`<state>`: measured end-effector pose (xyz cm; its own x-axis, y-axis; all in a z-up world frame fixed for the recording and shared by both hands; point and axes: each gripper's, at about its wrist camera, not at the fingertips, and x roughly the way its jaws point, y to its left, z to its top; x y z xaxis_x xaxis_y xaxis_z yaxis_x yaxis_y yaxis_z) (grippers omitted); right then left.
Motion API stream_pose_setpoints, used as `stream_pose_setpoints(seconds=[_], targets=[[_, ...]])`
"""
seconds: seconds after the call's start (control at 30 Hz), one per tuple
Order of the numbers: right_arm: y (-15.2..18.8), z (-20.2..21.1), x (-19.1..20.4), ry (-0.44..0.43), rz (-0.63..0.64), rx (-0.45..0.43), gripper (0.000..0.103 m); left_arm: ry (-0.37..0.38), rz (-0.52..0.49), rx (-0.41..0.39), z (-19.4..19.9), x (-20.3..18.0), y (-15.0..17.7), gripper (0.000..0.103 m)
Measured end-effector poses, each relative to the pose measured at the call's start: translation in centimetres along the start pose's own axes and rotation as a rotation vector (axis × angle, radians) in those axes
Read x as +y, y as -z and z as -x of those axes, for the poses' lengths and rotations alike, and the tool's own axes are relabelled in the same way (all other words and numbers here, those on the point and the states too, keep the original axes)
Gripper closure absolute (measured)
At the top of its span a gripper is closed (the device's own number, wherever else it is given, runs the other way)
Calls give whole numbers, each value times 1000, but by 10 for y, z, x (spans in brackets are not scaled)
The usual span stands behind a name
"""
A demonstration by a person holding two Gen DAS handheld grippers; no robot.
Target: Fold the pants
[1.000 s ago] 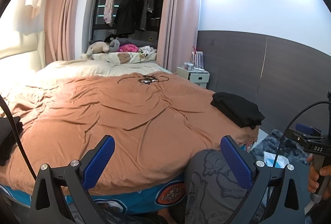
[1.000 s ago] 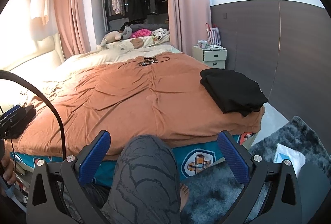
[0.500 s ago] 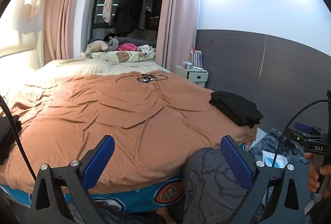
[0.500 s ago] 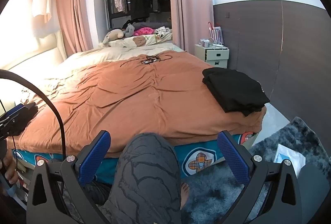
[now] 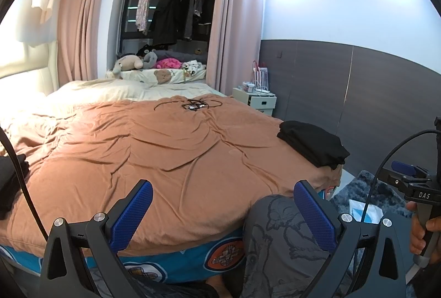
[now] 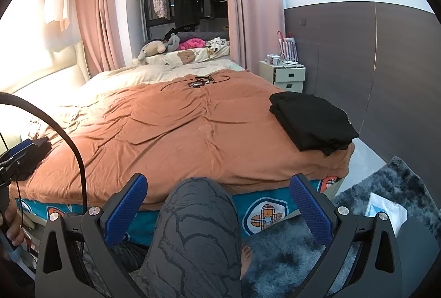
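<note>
1. The left tongs hang at the near edge of the bed, held above the person's knee; the blue fingers stand wide apart with nothing between them.
2. The right tongs are spread just as wide and hold nothing, with the same patterned grey knee sitting low between the two arms.
3. The folded black pants lie on the brown cover ahead and to the right of the right tongs, at the corner of the bed nearest the dark wall panel, well apart from both pairs of fingers.
4. In the left view the same pants sit ahead and far right of the left tongs, with the other handle and the hand gripping it at the right edge.
5. A second dark pile rests on the cover to the far left of the left tongs; what garment it is cannot be told.
6. Straight ahead and far off, a tangle of cable lies on the cover, with soft toys beyond it.
7. Below and right of the right tongs a grey rug covers the floor.
</note>
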<state>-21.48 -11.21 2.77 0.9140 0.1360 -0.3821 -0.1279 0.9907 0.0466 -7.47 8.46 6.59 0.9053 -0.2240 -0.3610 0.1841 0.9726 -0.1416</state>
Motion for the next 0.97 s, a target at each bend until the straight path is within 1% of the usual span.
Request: stream_pose_setpoints(seconds=[0.67,0.97], targets=[[0,0,-1,-1,-5,4,0,7,-2,-4,3,-2,0,0],[-1,1,0,-5,-7,10,0,2,-11,-8,10,-7,-4,0]])
